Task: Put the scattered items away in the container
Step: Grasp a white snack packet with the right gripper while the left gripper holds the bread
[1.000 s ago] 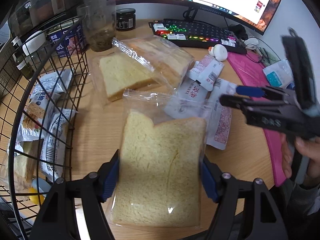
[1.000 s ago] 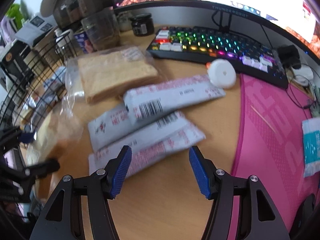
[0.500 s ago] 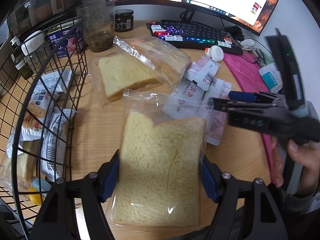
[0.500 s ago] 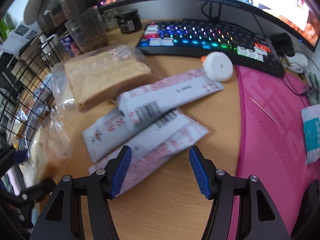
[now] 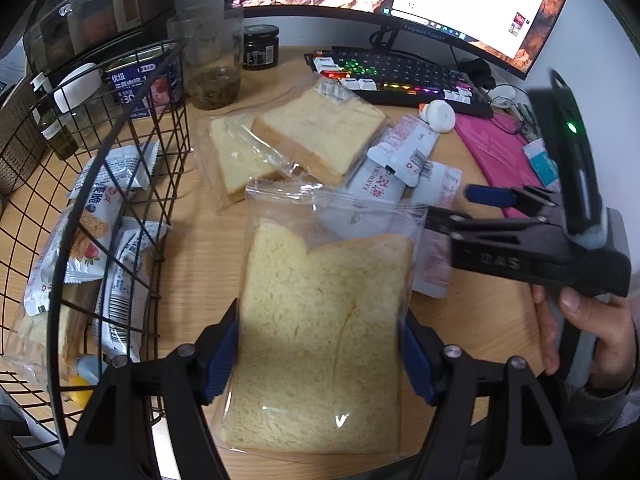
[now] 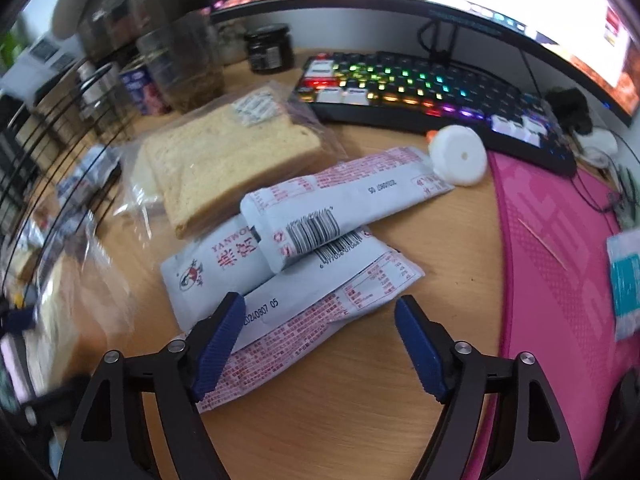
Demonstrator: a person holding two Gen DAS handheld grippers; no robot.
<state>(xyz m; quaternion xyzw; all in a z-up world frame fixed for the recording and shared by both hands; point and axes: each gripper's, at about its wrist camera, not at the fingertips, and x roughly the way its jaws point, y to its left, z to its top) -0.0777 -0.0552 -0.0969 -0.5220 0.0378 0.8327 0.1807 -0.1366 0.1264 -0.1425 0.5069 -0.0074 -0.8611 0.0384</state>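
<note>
My left gripper (image 5: 320,354) is shut on a bagged bread slice (image 5: 324,320), held above the desk beside the black wire basket (image 5: 132,168) at the left. The basket holds several snack packets (image 5: 92,216). Two more bagged bread slices (image 5: 316,136) lie overlapping on the desk behind. Three white sachets with red print (image 6: 304,252) lie stacked in front of my right gripper (image 6: 320,344), which is open and low over the nearest sachet's end. The right gripper also shows in the left wrist view (image 5: 472,204), over the sachets (image 5: 400,160).
A lit keyboard (image 6: 432,92), a monitor, a pink mat (image 6: 560,272) and a white round cap (image 6: 460,156) sit at the right and back. A glass jar (image 5: 208,64), a dark jar (image 5: 260,46) and a tin (image 5: 140,84) stand behind the basket.
My right gripper has moved forward and left toward the sachets, staying open. My left gripper still holds the bread slice, with little movement.
</note>
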